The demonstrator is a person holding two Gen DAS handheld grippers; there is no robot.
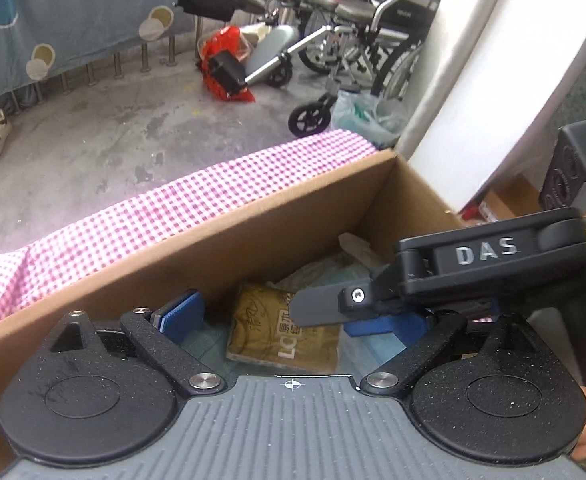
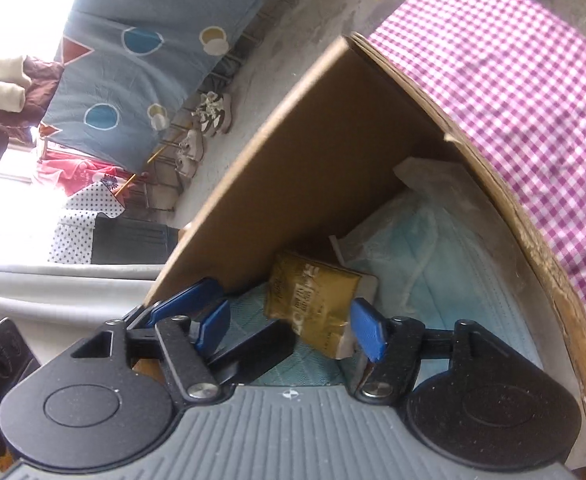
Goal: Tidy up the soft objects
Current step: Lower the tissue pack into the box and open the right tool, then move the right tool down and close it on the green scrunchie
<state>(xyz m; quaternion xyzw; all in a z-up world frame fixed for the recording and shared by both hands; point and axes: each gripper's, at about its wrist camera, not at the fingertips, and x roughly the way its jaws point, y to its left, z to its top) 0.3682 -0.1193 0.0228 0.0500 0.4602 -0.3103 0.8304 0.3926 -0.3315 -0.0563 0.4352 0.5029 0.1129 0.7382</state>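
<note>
I had both grippers down inside the open brown cardboard box (image 1: pixel 277 216), which sat against a pink-and-white checked cloth (image 1: pixel 173 204). The flat gold foil packet with printed lettering (image 2: pixel 313 304) lay on the box floor, tipped slightly, on top of pale blue surgical masks in clear wrappers (image 2: pixel 445 264).

My right gripper (image 2: pixel 293 324) had its blue pads spread, one either side of the packet's near end. The right-hand pad sat just beside the packet's edge, the left one stood apart from it, so I judged the packet released, not squeezed: it looked settled on the masks by its own weight. Nothing else was between those fingers.

My left gripper (image 1: pixel 289 320) hovered at the near wall of the box, pointing down at the same packet. Its left blue pad (image 1: pixel 185 312) showed plainly, well away from the other, which was partly hidden behind the right tool's black body; the jaws were spread and empty. I read it as kept close only to steady or nudge.

The packet appeared delivered; backing out cleanly without dragging the wrappers seemed the concern.
</note>
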